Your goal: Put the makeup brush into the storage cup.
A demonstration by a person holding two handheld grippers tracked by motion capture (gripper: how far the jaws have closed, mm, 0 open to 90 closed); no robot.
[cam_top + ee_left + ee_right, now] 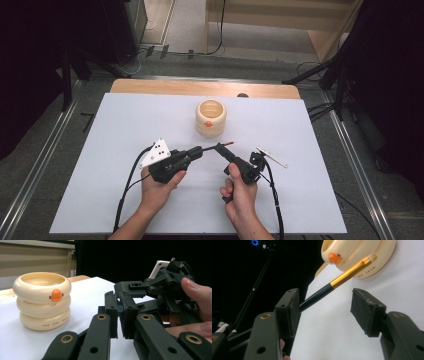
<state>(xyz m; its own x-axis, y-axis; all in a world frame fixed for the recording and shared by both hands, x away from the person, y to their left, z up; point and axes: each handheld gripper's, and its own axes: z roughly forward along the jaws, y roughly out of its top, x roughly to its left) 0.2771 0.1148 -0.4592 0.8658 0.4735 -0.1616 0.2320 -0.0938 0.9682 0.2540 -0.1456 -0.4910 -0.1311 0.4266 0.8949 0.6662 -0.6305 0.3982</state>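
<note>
- A cream ringed cup (210, 117) with an orange duck bill stands upright just above the centre of the high view, on the white tabletop (115, 130). Its mouth is open and nothing shows inside it.
- A slim brush (337, 282), black-handled with a gold ferrule and a pale tip, hangs in the air between the two claws, below and just right of the cup in the high view.
- The left claw (207, 149) appears closed on the brush's handle end: in the left gripper view its jaws stand nearly together with something dark pinched between them.
- The right claw (325, 308) is open, jaws wide apart. The handle lies against the inner face of one jaw and is clear of the other.
- In the right gripper view the brush's long axis runs from that jaw up and right, tip towards the cup.
- The cup is beyond the tip and apart from it; the left hand (157, 187) controls the brush, so any drop into the cup looks like its move.
</note>
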